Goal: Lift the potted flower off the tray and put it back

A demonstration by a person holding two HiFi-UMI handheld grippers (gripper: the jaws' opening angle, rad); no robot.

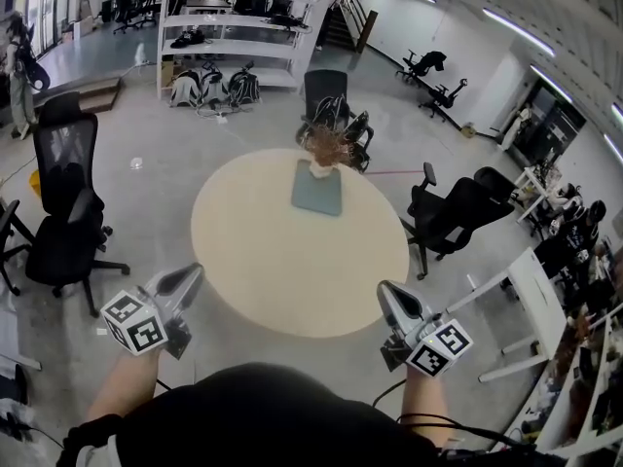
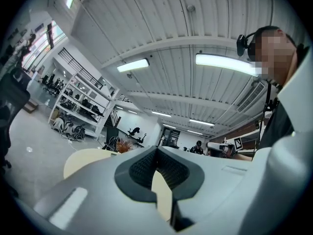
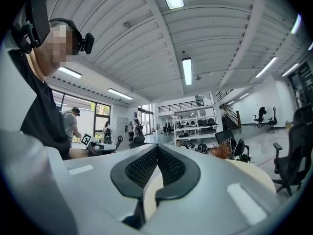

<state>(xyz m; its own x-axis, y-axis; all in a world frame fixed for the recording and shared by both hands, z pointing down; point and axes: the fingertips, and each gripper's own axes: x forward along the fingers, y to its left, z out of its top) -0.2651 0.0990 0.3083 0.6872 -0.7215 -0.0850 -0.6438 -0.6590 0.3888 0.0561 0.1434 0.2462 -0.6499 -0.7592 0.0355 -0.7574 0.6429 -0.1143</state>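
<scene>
The potted flower stands at the far end of the blue-grey tray on the round table, well apart from the left gripper and right gripper, both pressed together, empty.

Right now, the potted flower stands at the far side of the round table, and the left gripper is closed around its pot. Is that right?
The potted flower does stand at the far side of the round table, but the left gripper holds nothing: its fingers are shut on each other, empty, as the left gripper view shows.
</scene>
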